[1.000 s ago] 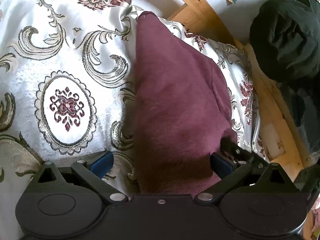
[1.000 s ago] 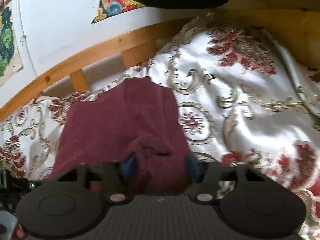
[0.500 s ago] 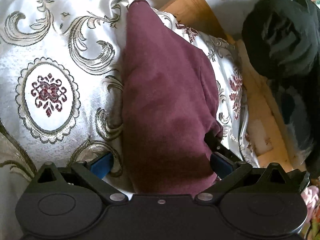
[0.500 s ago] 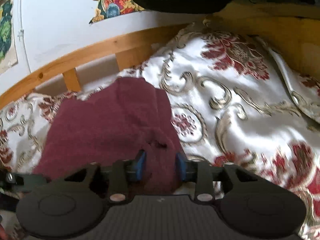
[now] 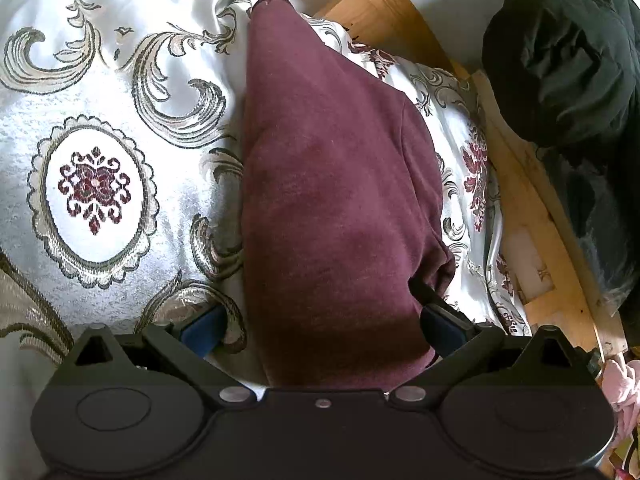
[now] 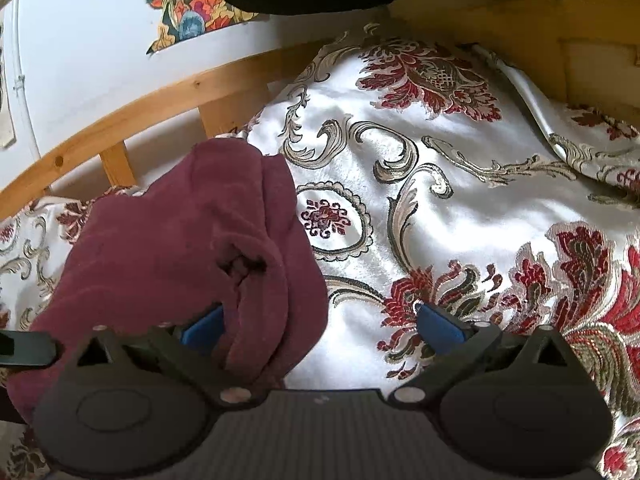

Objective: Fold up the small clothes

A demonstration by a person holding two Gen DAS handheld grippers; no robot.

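Satin floral bedspread [image 6: 460,184] covers the pine-framed bed [image 6: 132,108]; folded maroon garment [image 5: 332,200] lies there, both hand-held grippers, left [image 5: 320,332] and right [image 6: 320,326], spread apart, the right's jaws just opened.

Bright daylight, sheen on the bedspread [image 6: 460,168], sharp focus, fisheye-bent edges

A home bedroom: a glossy white bedspread with woven red flowers and grey-gold scrolls [image 6: 460,208] covers a bed with a pale pine slatted frame [image 6: 132,120] against a white wall [image 6: 80,52], where a bright floral paper picture [image 6: 192,12] hangs at the far left.
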